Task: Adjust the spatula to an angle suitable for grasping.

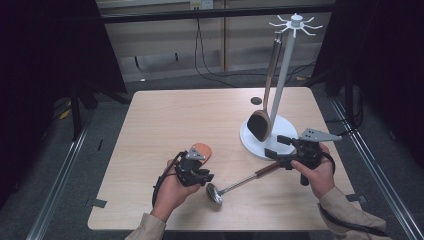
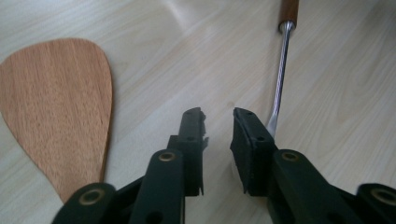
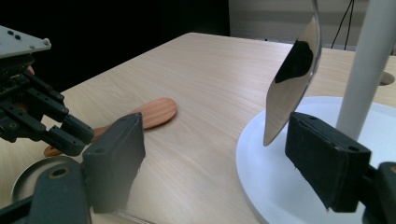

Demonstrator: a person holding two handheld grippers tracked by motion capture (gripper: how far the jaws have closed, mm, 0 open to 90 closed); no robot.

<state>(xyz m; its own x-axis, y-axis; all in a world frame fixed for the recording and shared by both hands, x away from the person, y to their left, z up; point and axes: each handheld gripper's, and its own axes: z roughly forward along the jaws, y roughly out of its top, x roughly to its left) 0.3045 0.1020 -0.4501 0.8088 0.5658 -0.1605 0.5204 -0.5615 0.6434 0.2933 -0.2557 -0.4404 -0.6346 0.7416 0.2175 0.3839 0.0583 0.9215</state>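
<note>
The wooden spatula [image 2: 58,107] lies flat on the worktop [image 1: 165,115], light and stiff. Left tool [image 1: 201,176] hovers low, jaws slightly apart, empty. The ladle [image 1: 235,186] beside it looks heavier at the bowl and slick along the steel, so grab the wooden handle. Right tool [image 1: 272,153] sits there, jaws wide, gripping nothing.

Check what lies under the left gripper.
Under the left gripper lies bare table between open jaws, the ladle shaft beside the right jaw, the wooden spatula to the left. Its handle end is covered.
</note>
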